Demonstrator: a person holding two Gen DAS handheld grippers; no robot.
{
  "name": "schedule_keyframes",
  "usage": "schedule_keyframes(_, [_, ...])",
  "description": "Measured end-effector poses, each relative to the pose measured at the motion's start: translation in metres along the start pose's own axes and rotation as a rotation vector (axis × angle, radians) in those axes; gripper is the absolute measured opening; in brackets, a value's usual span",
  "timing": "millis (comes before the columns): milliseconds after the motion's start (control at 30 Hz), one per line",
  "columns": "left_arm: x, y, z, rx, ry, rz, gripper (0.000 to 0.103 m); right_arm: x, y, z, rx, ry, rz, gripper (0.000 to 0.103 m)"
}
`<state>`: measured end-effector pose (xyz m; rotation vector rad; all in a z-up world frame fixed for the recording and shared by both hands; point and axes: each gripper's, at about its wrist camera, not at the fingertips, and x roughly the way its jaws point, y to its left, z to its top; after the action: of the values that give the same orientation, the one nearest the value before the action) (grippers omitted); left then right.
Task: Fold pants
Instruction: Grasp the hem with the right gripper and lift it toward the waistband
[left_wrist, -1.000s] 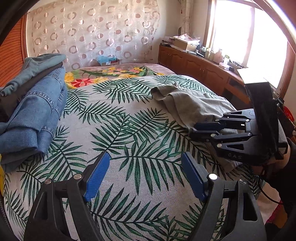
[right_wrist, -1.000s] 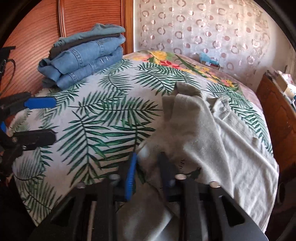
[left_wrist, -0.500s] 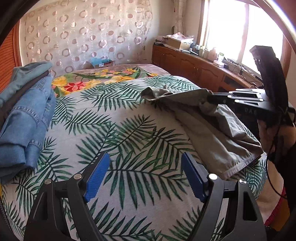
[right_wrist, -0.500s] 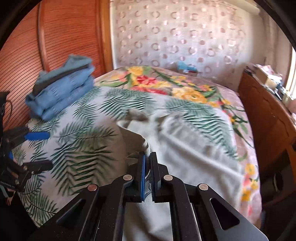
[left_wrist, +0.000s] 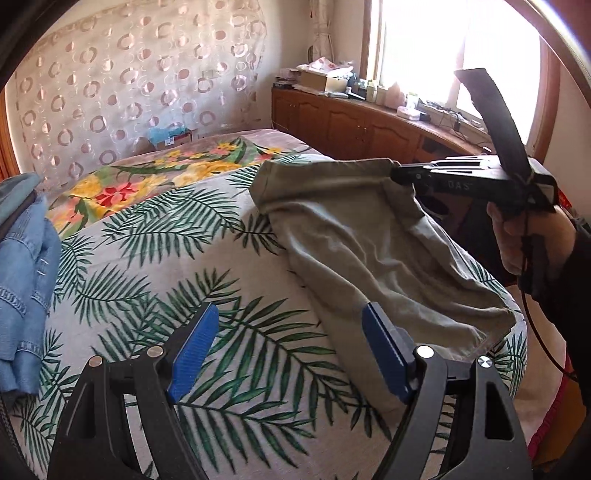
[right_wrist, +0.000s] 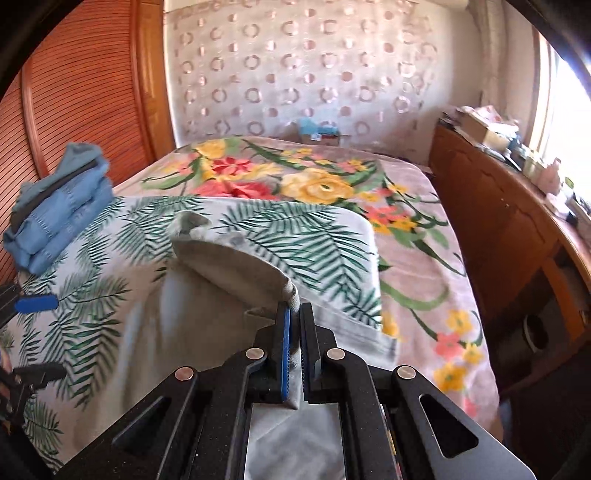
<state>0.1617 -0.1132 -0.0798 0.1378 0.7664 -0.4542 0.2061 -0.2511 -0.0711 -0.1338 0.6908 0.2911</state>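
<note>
Now right hand-held gripper (right_wrist: 293, 325) clamps pants (right_wrist: 207, 317).

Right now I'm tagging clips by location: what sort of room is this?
Most likely a home bedroom: a bed under floral and palm-leaf covers, a stack of folded jeans by a wooden wardrobe door, and a cluttered wooden cabinet beneath a sunny window.

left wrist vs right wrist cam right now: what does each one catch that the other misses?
Left wrist only: the hand holding the right gripper, and the hem of the grey pants hanging off the bed's edge.
Right wrist only: the waistband pinched between its fingers, and the wooden slatted wardrobe.
Both: the pants, the palm-leaf bedspread, the folded jeans stack, the open left gripper.
</note>
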Motion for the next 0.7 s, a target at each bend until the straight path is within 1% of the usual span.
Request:
schedule_keyframes(167, [0.012, -0.011, -0.001, 0.015, 0.023, 0.000, 0.080, 0.010, -0.008, 0.001, 0.025, 0.018, -0.017, 0.005])
schedule_keyframes(233, [0.017, -0.013, -0.002, 0.016, 0.030, -0.001, 0.080, 0.006, -0.006, -0.001, 0.004, 0.013, -0.030, 0.012])
schedule_keyframes(267, [0.020, -0.015, -0.003, 0.017, 0.035, 0.001, 0.080, 0.003, -0.005, -0.002, 0.000, 0.012, -0.042, 0.014])
schedule_keyframes(333, [0.025, -0.017, -0.004, 0.019, 0.045, 0.002, 0.080, -0.001, -0.004, -0.005, 0.014, 0.007, -0.035, 0.021])
schedule_keyframes(400, [0.027, -0.020, -0.005, 0.021, 0.050, 0.002, 0.080, -0.004, -0.004, -0.008, 0.029, -0.003, -0.042, 0.034])
schedule_keyframes(433, [0.027, -0.021, -0.006, 0.021, 0.052, 0.002, 0.080, -0.006, -0.004, -0.010, 0.036, -0.010, -0.038, 0.035])
schedule_keyframes(533, [0.027, -0.023, -0.007, 0.013, 0.045, 0.000, 0.080, -0.004, -0.002, -0.012, 0.052, -0.007, 0.010, 0.035])
schedule_keyframes(633, [0.025, -0.024, -0.007, 0.004, 0.033, -0.003, 0.080, 0.004, -0.001, -0.015, 0.032, 0.005, 0.022, 0.035])
schedule_keyframes(700, [0.024, -0.024, -0.007, -0.004, 0.015, -0.005, 0.080, 0.013, -0.001, -0.015, 0.028, 0.030, 0.020, 0.035])
